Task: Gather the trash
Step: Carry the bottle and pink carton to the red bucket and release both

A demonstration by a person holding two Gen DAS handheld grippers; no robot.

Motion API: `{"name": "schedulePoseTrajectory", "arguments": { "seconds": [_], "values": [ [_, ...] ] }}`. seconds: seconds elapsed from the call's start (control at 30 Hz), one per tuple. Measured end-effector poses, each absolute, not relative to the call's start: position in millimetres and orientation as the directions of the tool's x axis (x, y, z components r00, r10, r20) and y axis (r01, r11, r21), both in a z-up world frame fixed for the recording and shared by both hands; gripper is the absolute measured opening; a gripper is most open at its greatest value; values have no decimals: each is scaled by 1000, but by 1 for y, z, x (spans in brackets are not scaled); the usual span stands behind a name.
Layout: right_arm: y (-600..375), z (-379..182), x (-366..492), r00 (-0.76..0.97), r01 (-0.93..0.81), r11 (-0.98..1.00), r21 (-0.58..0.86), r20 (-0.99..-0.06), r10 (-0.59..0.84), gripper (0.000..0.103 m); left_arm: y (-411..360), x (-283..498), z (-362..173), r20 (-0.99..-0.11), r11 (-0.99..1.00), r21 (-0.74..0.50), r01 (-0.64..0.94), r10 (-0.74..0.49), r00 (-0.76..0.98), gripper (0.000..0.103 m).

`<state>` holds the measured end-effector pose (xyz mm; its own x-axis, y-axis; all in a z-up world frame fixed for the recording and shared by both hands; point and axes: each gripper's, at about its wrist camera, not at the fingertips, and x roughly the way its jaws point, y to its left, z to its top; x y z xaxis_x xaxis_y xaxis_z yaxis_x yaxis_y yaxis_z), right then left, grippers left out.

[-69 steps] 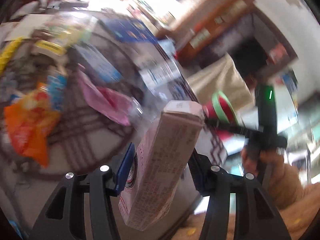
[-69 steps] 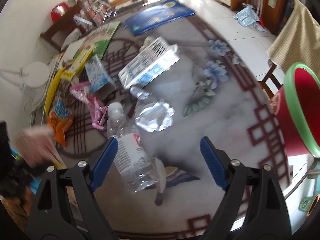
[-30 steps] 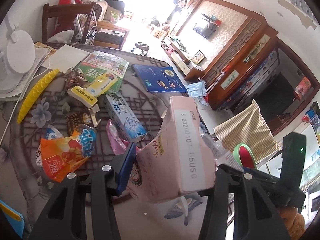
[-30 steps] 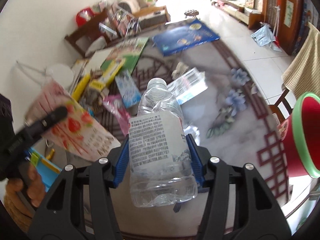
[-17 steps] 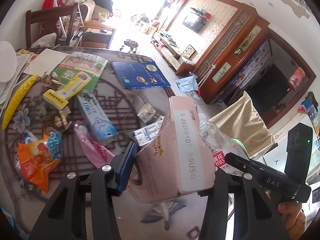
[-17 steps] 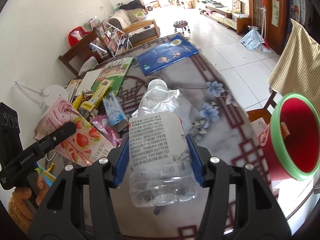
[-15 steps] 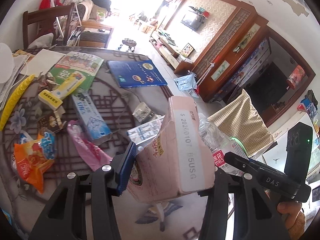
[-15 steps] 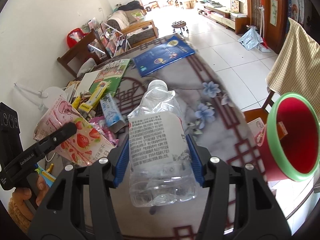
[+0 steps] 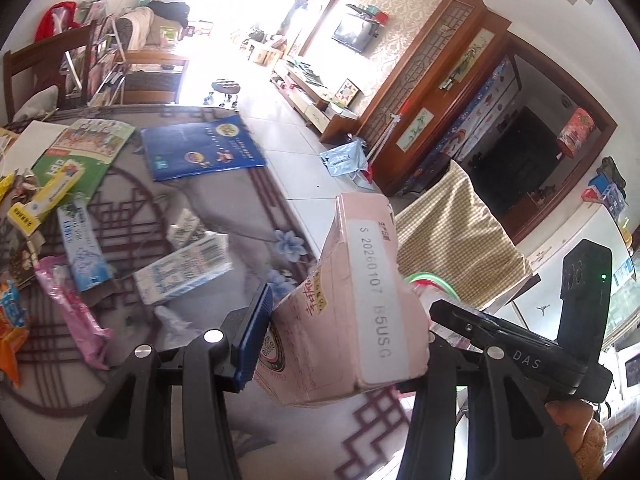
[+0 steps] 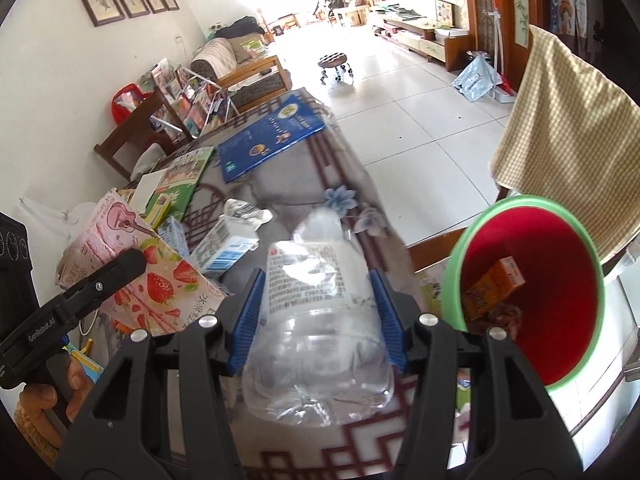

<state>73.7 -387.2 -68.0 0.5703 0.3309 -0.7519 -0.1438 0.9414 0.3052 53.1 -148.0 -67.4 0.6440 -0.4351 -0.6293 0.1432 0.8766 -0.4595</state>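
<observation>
My left gripper (image 9: 340, 344) is shut on a pink strawberry milk carton (image 9: 356, 304), held above the table's near right part; the carton also shows at the left of the right wrist view (image 10: 136, 276). My right gripper (image 10: 318, 320) is shut on a clear crushed plastic bottle (image 10: 316, 320), held above the table edge. A red bin with a green rim (image 10: 532, 292) stands just right of the bottle, beyond the table edge, with an orange carton (image 10: 494, 290) inside. The bin's rim peeks out behind the pink carton in the left wrist view (image 9: 428, 280).
On the patterned table (image 9: 224, 200) lie a blue-white milk carton (image 9: 184, 272), a blue box (image 9: 82, 252), a pink wrapper (image 9: 72, 308), an orange snack bag (image 9: 10, 340), a blue booklet (image 9: 200, 148) and a green booklet (image 9: 80, 156). A checked cloth (image 10: 560, 120) hangs on a chair behind the bin.
My right gripper took the clear bottle off the table and carried it right, toward the red bin. My left gripper, still holding the pink carton, moved right along with it.
</observation>
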Motion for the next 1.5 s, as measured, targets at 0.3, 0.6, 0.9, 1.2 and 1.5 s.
{"name": "schedulePoseTrajectory", "arguments": {
  "seconds": [0.3,0.6,0.9,1.2,1.5],
  "values": [
    [-471,-89,84,559,-35,946,322,-778,286,17,-236,76,-61,-620,857,-450,251,-502,603,46],
    [-496,-141,103,531,-13,927,375,-783,324,17,-264,83,-71,-643,864,-442,241,-493,587,46],
    [-545,-75,99,692,151,959,239,-719,70,28,-311,103,-68,-604,784,-519,341,-619,502,46],
    [-571,-51,71,719,233,960,155,-692,-63,42,-357,123,-84,-571,730,-575,369,-681,457,83],
    [-526,-52,82,717,150,973,174,-697,14,48,-266,103,-90,-623,828,-516,220,-539,567,83]
  ]
}}
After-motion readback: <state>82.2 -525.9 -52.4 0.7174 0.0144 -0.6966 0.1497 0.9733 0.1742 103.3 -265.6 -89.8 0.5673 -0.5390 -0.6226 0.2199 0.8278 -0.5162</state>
